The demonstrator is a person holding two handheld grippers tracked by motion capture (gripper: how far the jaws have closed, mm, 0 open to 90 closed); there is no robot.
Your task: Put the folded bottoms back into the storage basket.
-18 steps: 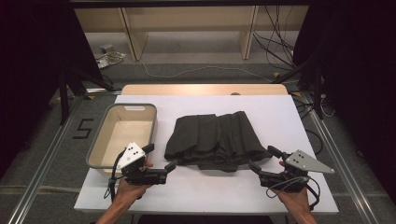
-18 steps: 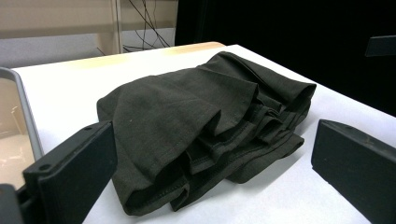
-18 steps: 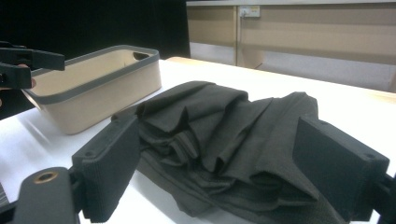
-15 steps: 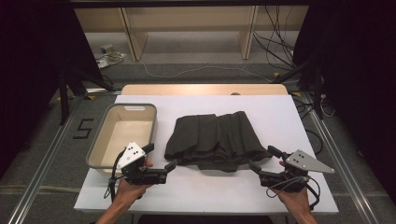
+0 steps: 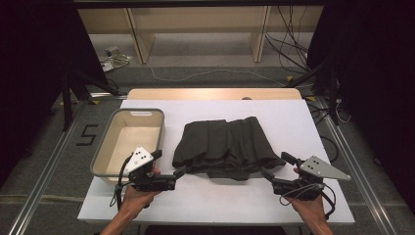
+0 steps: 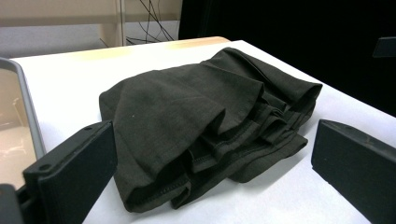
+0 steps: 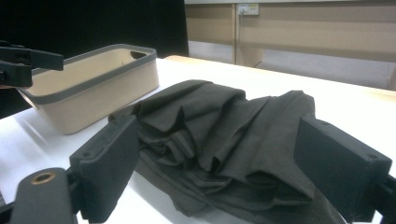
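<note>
- Two grippers, left gripper (image 5: 170, 169) and right gripper (image 5: 275, 166), sit with jaws spread wide, empty, at the table's near edge.
- I flank the folded dark garment (image 5: 226, 147), mid-table beside the tub (image 5: 128, 141), probably to pinch both near corners.

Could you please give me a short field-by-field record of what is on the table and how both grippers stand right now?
surface: white table
cloth: dark cloth, folded and rumpled, mid-table
bin: beige bin with grey rim, left of the cloth, nothing seen inside
left gripper: left gripper, jaws open, near the cloth's near left corner, not gripping it
right gripper: right gripper, jaws open, near the cloth's near right corner, not gripping it
hands: one on each gripper, at the near edge
</note>
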